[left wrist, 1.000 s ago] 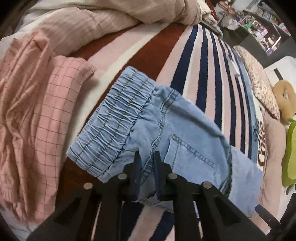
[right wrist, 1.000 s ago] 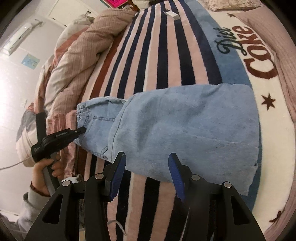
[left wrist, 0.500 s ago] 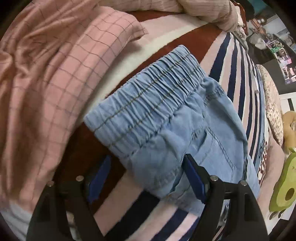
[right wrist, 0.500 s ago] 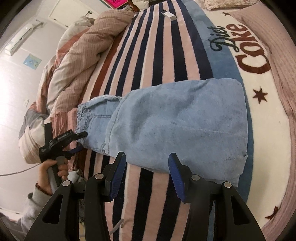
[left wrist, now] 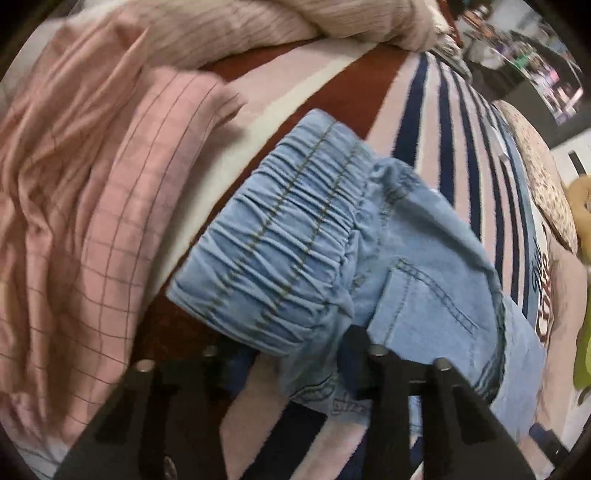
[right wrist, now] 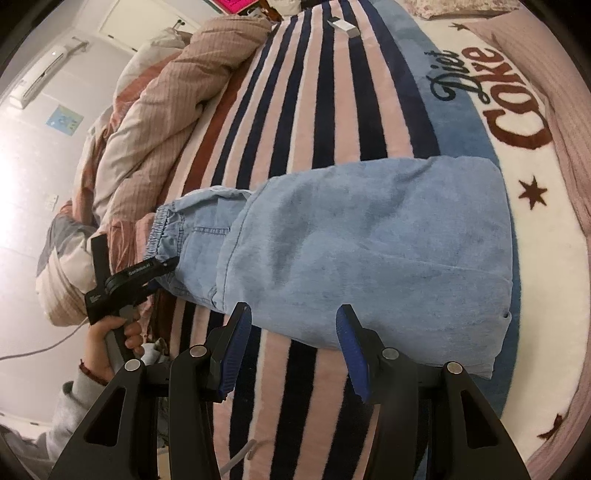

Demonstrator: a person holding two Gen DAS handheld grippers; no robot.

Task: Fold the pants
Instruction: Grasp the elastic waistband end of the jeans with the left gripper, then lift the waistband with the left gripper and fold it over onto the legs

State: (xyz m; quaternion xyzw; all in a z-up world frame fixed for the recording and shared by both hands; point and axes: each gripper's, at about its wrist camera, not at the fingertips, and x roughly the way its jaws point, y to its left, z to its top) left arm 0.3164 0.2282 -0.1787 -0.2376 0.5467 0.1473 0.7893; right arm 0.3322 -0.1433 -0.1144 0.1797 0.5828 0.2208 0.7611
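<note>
Light-blue denim pants [right wrist: 369, 258], folded, flat on striped plush blanket [right wrist: 325, 122] just ahead of right claw [right wrist: 293, 347]. Right claw wide apart, holding nothing. Left claw [left wrist: 291, 363] wide, straddling gathered elastic waistband [left wrist: 280, 236]; not clamped. Pink checked cloth [left wrist: 85, 236] left of left claw; beige ribbed duvet [right wrist: 166, 110] beyond.

Black tongs [right wrist: 291, 343] — blue pads [right wrist: 236, 354], grey sleeve [right wrist: 70, 402].

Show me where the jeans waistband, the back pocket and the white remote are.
waistband [left wrist: 280, 236], left wrist view, middle of the gathered elastic.
back pocket [left wrist: 424, 310], left wrist view, pocket's flat face.
remote [right wrist: 343, 26], right wrist view, its top.
</note>
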